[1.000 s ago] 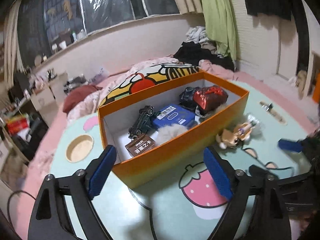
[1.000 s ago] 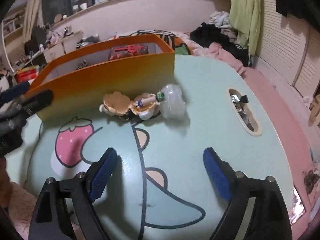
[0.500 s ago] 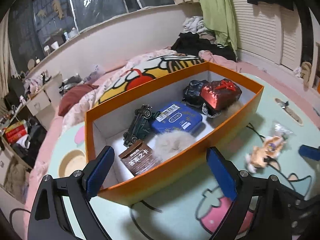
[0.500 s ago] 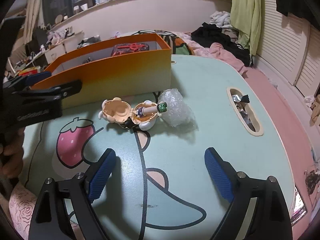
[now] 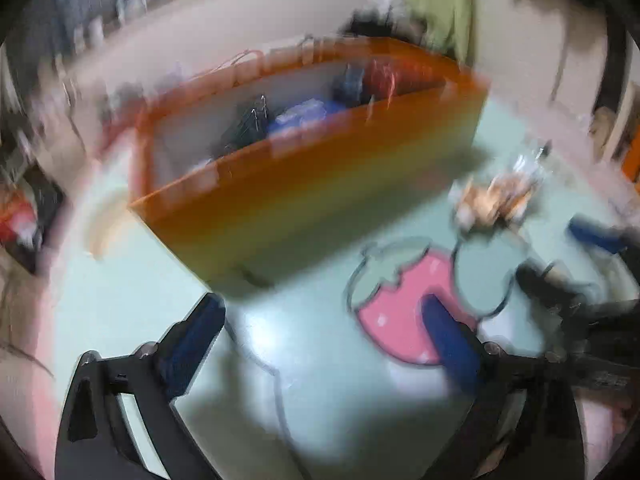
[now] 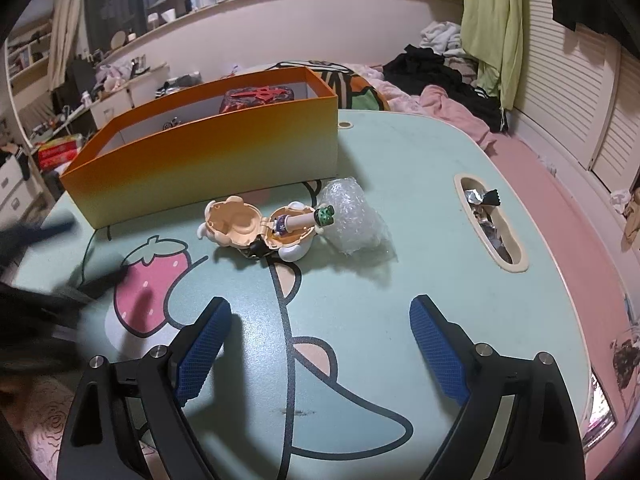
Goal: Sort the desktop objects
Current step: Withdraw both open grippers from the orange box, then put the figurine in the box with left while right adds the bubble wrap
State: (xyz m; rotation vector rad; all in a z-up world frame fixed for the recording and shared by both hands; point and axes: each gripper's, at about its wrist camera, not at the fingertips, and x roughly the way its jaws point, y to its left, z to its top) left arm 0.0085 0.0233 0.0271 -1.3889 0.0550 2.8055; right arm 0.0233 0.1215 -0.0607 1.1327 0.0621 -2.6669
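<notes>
An orange box point(image 5: 312, 184) stands on the mint-green table point(image 6: 400, 152) with a toy car, a blue tin and a red parcel blurred inside. An opened peach-coloured shell toy point(image 6: 260, 228) lies in front of the box point(image 6: 208, 160), beside a wad of bubble wrap point(image 6: 352, 216). My left gripper point(image 5: 320, 308) hovers over the table before the box, its jaws opening with nothing between them. In this smeared left wrist view the toy point(image 5: 496, 196) lies off to the right. My right gripper point(image 6: 320, 308) stands open and empty, short of the toy.
A slot point(image 6: 488, 220) in the table's right side holds crumpled wrappers. A strawberry picture point(image 6: 152, 280) is printed near the left gripper's blurred shape point(image 6: 40, 240). Bedding and clothes lie behind the table, and a pink floor runs along the right.
The left gripper has swung down towards the table and its view is now blurred, with the box higher in frame. In the right wrist view it dropped towards the lower left. The right gripper kept still.
</notes>
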